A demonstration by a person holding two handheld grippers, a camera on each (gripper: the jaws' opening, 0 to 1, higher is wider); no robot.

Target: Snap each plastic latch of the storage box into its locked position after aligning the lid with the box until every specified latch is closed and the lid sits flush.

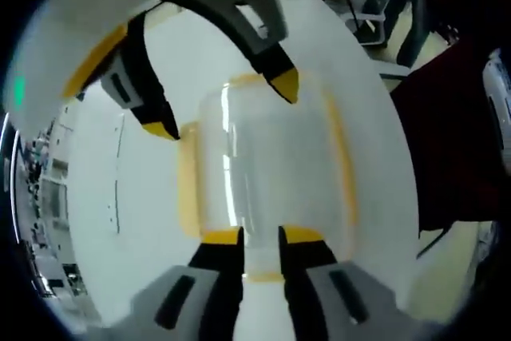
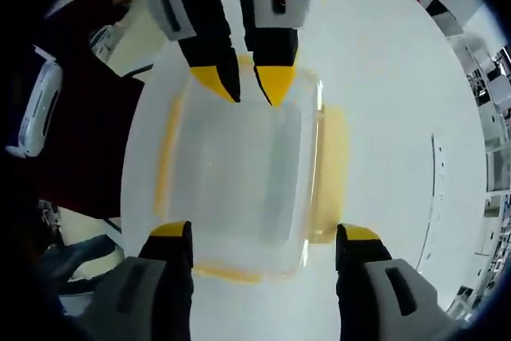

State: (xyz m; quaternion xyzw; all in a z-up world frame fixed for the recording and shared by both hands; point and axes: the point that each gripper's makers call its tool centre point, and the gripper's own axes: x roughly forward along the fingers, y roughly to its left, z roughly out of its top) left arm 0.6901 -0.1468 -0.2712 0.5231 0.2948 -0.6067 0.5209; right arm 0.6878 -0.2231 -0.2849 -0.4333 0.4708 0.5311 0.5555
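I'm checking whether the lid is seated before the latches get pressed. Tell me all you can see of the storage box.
The storage box is clear, glossy plastic, roughly square with rounded corners, seen from above on a white table. Pale yellow latches line its sides. The lid looks on; whether it sits flush cannot be told. The left gripper, jaws nearly together, is at one edge; the right gripper, jaws wide, spans the opposite one. Contact is unclear.

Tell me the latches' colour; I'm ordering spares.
Yellow latches on a clear box, best in the right gripper view.
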